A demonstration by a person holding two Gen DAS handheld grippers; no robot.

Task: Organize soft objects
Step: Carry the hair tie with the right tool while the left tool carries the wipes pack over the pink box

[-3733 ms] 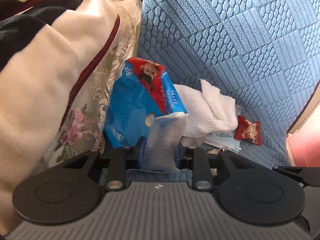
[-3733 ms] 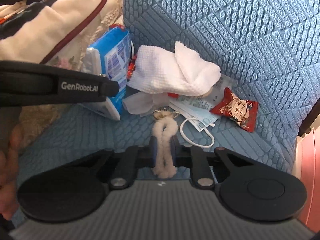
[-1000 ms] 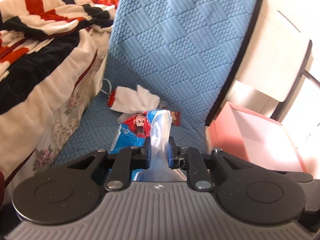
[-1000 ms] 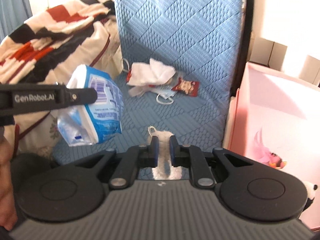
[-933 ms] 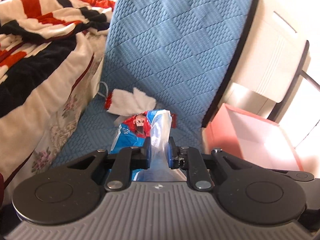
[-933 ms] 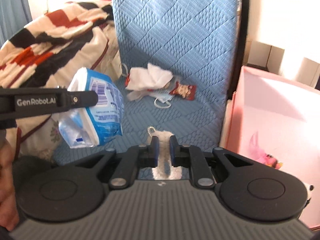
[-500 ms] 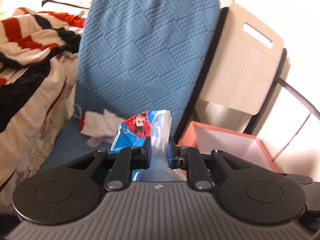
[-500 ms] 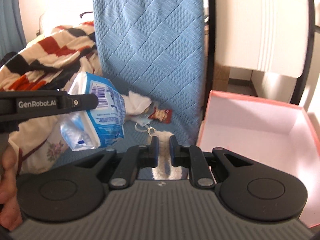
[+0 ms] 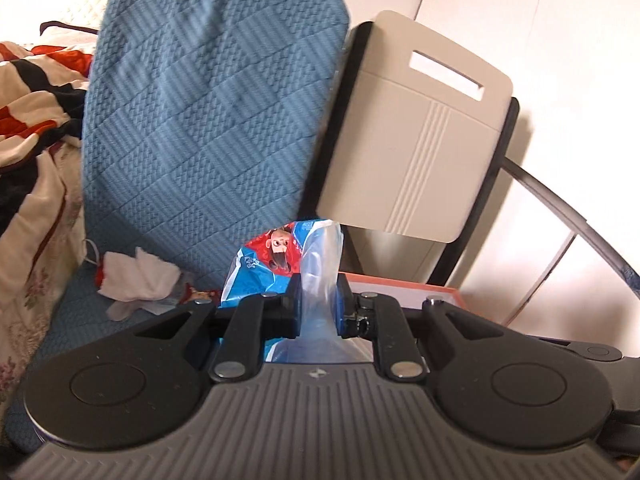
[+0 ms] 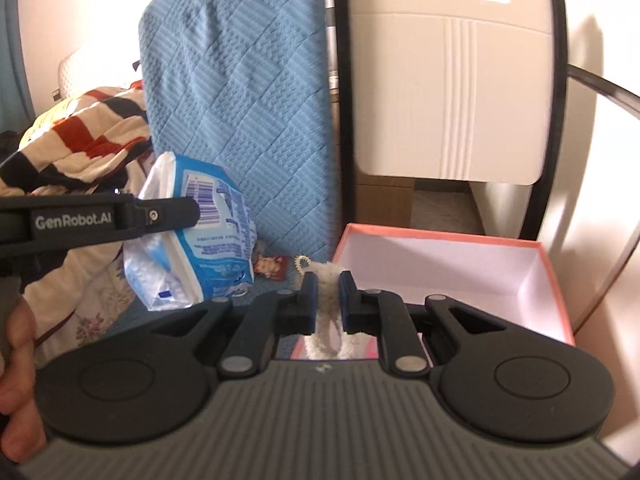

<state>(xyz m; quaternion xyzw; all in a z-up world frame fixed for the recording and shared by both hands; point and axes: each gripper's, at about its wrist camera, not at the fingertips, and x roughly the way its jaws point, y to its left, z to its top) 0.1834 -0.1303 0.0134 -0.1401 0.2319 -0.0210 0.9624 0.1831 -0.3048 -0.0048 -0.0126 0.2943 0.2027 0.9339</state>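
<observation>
Above the pink box (image 10: 552, 280): left gripper (image 9: 318, 300) clamped on tissue pack (image 9: 272, 268), right gripper (image 10: 328, 292) on fluffy keychain (image 10: 326, 280); neither dropped yet.

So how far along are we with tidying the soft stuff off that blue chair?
Midway. In hand: the left gripper is shut on the blue tissue pack, and the right gripper is shut on the fluffy keychain, which is held near the pink box but not dropped in. Whether anything is already in the box cannot be seen. Left on the blue chair: the white cloth and the red snack packet.
</observation>
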